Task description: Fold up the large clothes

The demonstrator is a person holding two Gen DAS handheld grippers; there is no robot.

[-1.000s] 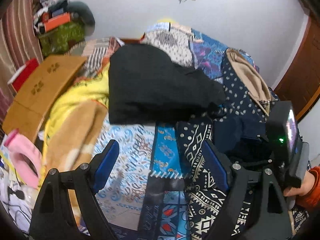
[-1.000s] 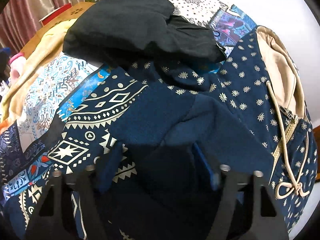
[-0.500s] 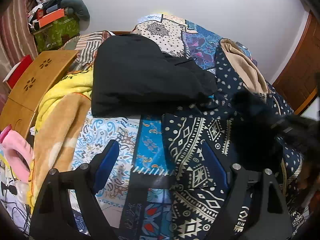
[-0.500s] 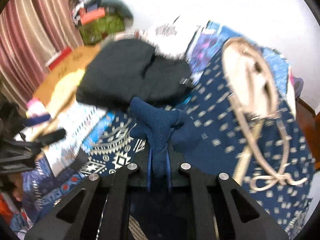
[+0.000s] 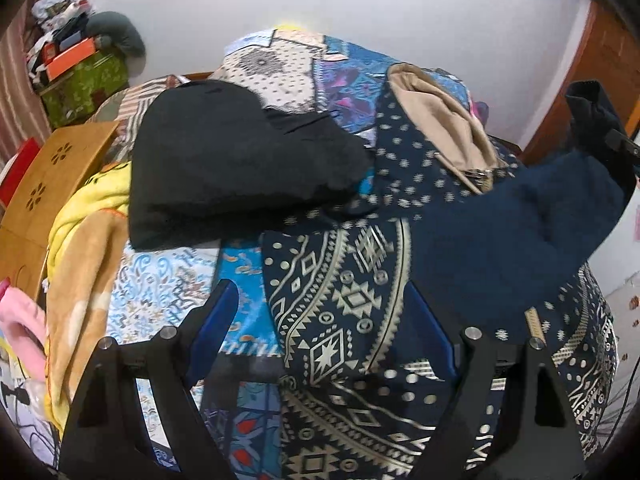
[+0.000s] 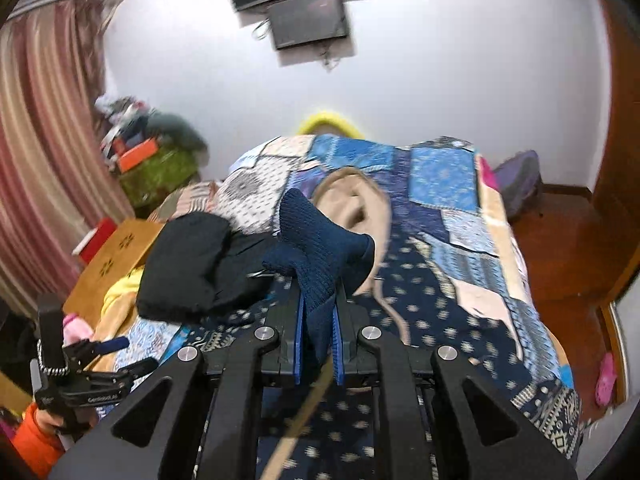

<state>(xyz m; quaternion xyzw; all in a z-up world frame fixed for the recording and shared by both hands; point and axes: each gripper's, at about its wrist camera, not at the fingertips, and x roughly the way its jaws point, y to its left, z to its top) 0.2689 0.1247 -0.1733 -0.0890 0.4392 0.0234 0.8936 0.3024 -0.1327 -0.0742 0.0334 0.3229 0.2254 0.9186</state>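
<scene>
A navy knit garment (image 6: 320, 252) is pinched in my right gripper (image 6: 317, 336), which is shut on it and holds it up above the bed. In the left wrist view the same garment (image 5: 516, 232) hangs stretched from the upper right down toward the bed. My left gripper (image 5: 332, 328) is open and empty, low over the patterned bedspread (image 5: 344, 304). It also shows in the right wrist view (image 6: 120, 356) at the lower left. A folded black garment (image 5: 236, 160) lies on the bed to the left.
A navy dotted hooded jacket with beige lining (image 5: 436, 120) lies at the bed's far right. A yellow and tan blanket (image 5: 84, 240) and a wooden lap table (image 5: 52, 168) are at the left. Boxes are stacked in the back left corner (image 5: 76, 68). A door (image 6: 624, 160) is right.
My right gripper has shut on the navy garment and lifted it high off the bed. My left gripper has stayed open and shifted a little forward.
</scene>
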